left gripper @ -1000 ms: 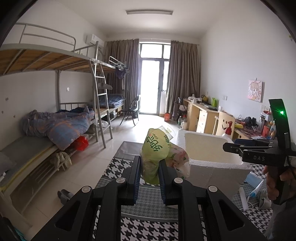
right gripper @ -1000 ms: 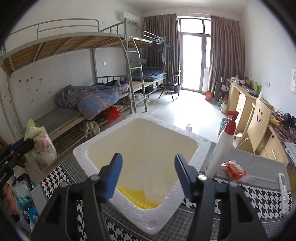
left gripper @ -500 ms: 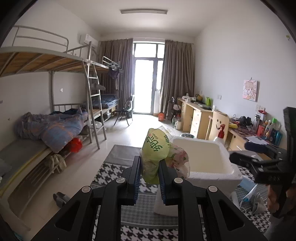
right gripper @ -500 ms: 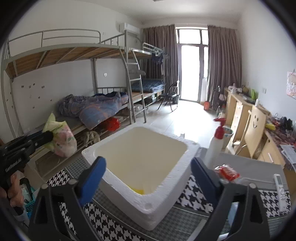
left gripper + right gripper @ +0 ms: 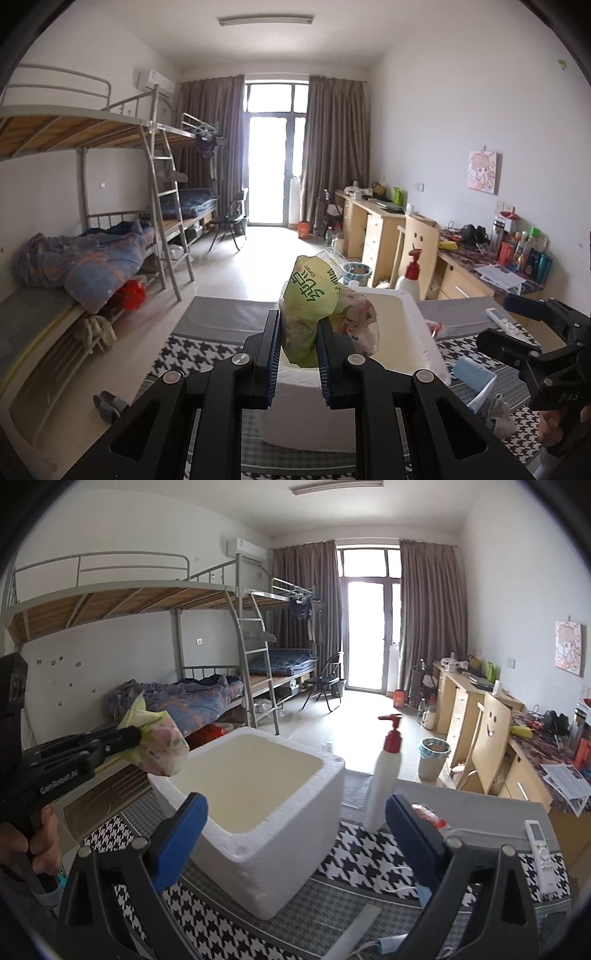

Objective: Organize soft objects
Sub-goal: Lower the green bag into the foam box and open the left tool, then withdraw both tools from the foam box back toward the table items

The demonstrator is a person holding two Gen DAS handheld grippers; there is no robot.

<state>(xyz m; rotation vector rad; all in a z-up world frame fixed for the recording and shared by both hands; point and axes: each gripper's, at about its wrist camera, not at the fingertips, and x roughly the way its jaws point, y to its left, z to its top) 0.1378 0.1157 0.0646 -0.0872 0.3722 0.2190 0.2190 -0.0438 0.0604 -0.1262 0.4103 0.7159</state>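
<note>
The left gripper (image 5: 298, 363) pinches the light, crushable bag (image 5: 314, 306) low down, fine for carrying; the right gripper (image 5: 295, 834) gapes empty.

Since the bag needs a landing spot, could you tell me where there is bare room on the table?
The foam box interior looks mostly bare. The grey strip behind the pump bottle is free up to the remote. Crowded: red packet beside the bottle, cables and tissues along the near edge.
</note>
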